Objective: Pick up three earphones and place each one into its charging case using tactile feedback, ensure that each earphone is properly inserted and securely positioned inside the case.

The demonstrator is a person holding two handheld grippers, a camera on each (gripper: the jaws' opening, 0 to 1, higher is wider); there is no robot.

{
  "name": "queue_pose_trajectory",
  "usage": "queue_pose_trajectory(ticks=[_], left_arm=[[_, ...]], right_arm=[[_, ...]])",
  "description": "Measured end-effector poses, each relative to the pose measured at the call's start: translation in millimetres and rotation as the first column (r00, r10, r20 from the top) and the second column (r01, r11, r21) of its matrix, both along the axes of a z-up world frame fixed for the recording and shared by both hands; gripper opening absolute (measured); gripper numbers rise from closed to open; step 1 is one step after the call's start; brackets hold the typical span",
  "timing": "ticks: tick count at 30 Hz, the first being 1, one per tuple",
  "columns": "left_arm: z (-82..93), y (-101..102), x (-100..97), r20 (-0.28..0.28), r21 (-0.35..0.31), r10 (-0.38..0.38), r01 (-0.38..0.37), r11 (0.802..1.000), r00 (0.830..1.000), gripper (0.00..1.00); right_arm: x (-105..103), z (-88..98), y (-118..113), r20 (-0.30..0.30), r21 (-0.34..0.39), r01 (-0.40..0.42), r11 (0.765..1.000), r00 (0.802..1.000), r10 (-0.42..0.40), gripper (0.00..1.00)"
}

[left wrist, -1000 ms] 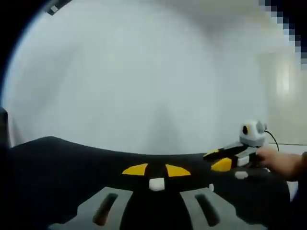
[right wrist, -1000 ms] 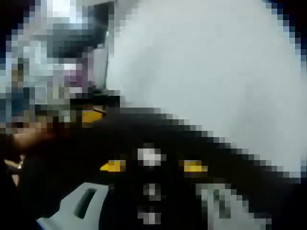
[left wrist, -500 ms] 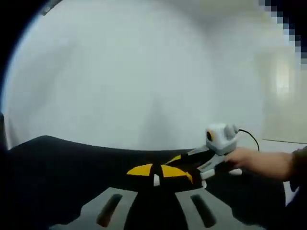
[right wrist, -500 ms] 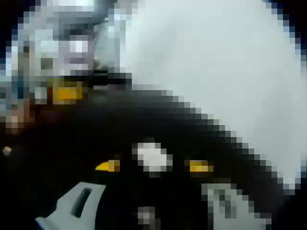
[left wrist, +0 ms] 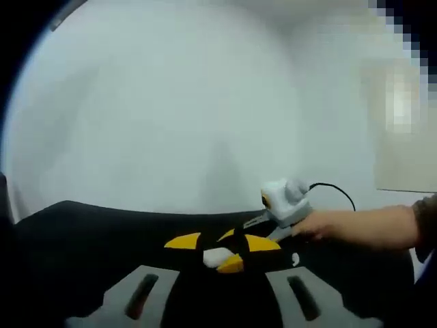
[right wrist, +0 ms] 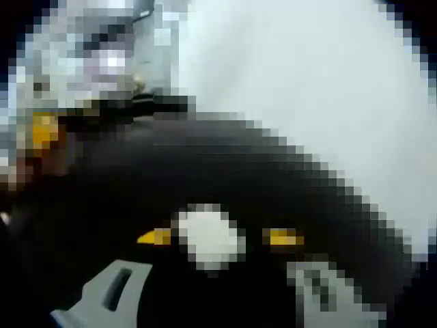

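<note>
Black table (no legible writing); white earphone

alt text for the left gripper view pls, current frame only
The right gripper, held in a person's hand, reaches in from the right and meets a small white object, probably a charging case, on a black tabletop. The left gripper has its grey fingers spread apart at the bottom edge, short of that object. A pale blank wall stands behind.

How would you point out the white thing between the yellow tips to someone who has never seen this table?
Start at the black table below the pale wall. Near its middle, the right tongs reach in from the right, held by a hand. The small white object lies among the yellow tips, the one pale blob on the dark surface there.
</note>
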State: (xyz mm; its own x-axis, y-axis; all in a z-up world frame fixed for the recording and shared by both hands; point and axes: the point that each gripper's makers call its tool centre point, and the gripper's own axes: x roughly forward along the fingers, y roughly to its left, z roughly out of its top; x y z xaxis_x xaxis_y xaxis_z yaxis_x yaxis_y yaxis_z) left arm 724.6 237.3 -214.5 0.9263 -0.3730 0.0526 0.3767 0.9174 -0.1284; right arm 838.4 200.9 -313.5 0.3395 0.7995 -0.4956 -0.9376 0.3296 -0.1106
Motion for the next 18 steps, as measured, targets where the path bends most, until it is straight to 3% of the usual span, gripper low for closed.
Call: queue_pose_trajectory(ticks=[3,5,13,18], left_arm=[[-1.1,0.6,0.5,-0.004,-0.004,-0.002,0.002,1.0,1.0,0.19],[-1.8,0.6,1.0,-0.004,-0.004,0.0,0.0,1.0,1.0,0.25],[-6.8,9.4,8.8,-0.009,0.001,0.042,-0.042,0.999,0.999,0.49],[-4.8,15.5,12.6,0.004,-0.063,0.053,-0.053,0.997,0.999,0.59]], right_arm=[[1.4,-2.8,2.3,-0.02,0.0,0.004,1.0,1.0,-0.004,0.49],[-5.0,-4.0,3.5,-0.061,-0.006,-0.004,1.0,0.998,0.004,0.41],[-20.1,-0.2,-5.9,0.023,-0.074,-0.01,0.997,1.0,0.011,0.33],[-38.8,7.3,-18.4,0.046,-0.065,-0.026,0.998,0.999,0.029,0.32]])
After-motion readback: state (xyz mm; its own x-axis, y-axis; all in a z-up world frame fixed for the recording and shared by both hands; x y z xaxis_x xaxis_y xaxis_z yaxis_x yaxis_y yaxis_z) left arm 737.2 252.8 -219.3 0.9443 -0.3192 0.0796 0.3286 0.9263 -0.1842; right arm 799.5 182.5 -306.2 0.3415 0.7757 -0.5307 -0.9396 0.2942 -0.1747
